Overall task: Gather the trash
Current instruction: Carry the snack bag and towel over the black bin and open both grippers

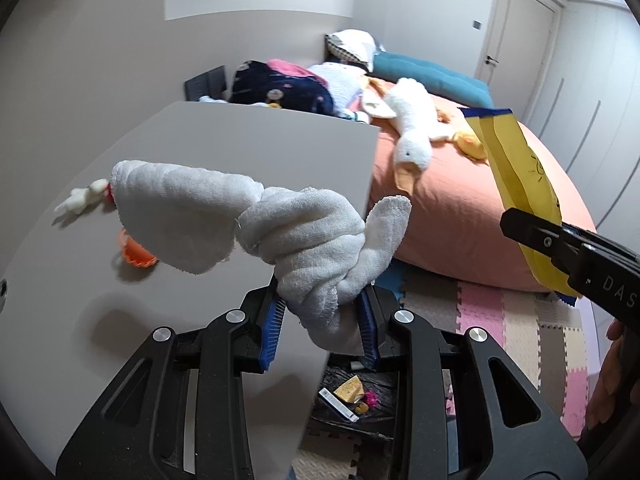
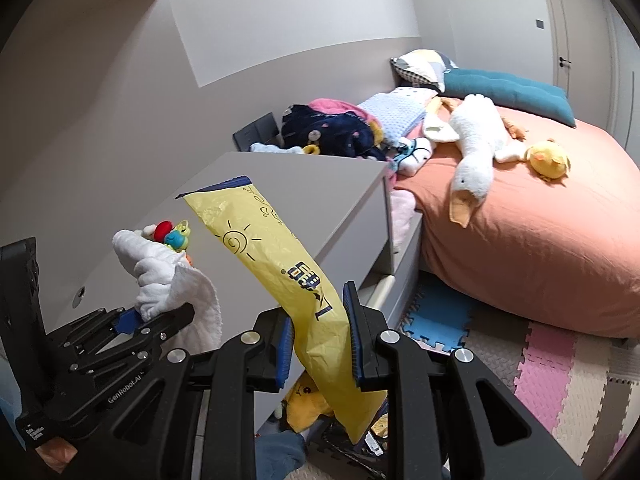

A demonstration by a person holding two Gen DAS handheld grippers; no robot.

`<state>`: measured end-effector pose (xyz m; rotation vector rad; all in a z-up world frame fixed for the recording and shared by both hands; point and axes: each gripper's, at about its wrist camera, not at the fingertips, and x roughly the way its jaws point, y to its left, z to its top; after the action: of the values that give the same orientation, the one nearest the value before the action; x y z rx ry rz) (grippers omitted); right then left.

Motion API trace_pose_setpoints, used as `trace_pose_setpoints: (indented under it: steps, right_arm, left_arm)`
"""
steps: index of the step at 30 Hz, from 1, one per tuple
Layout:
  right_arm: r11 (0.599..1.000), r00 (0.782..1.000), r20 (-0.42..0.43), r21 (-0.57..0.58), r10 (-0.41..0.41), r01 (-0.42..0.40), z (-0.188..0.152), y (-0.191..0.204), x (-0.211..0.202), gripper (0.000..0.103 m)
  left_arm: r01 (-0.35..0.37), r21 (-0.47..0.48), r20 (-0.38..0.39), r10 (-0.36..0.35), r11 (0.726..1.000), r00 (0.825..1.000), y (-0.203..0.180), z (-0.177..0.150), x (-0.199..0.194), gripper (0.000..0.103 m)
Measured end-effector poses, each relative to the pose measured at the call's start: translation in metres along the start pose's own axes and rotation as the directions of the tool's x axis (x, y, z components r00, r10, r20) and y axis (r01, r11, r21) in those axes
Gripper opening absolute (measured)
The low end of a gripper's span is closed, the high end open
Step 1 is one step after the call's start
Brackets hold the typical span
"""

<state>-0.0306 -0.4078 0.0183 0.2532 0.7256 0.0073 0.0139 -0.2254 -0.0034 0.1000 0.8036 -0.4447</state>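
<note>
My left gripper (image 1: 322, 312) is shut on the lower end of a knotted white cloth (image 1: 240, 216), held above the edge of a grey desk (image 1: 224, 140). In the right wrist view the same cloth (image 2: 160, 272) sticks up from the left gripper (image 2: 160, 314) at the left. My right gripper (image 2: 320, 332) is shut on a long yellow snack wrapper (image 2: 276, 252) with a blue serrated top. The left wrist view shows that wrapper (image 1: 516, 168) and the right gripper (image 1: 532, 232) at the right. Below the desk edge sits a dark bin (image 1: 380, 416) with scraps in it.
Small toys (image 2: 172, 236) and an orange cup (image 1: 136, 252) lie on the desk. Right of the desk is a bed with an orange cover (image 2: 540, 248), a white goose plush (image 2: 472, 152), a yellow chick (image 2: 548, 158) and piled bedding. Foam puzzle mats (image 2: 560, 364) cover the floor.
</note>
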Motion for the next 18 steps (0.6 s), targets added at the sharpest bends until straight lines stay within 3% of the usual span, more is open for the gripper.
trace_pose_setpoints:
  steps: [18]
  right_arm:
    - [0.993, 0.997, 0.012, 0.092, -0.072, 0.070, -0.009, -0.052, -0.022, 0.024]
  left_arm:
    - [0.079, 0.104, -0.034, -0.076, 0.991, 0.997, -0.056, 0.001, 0.010, 0.032]
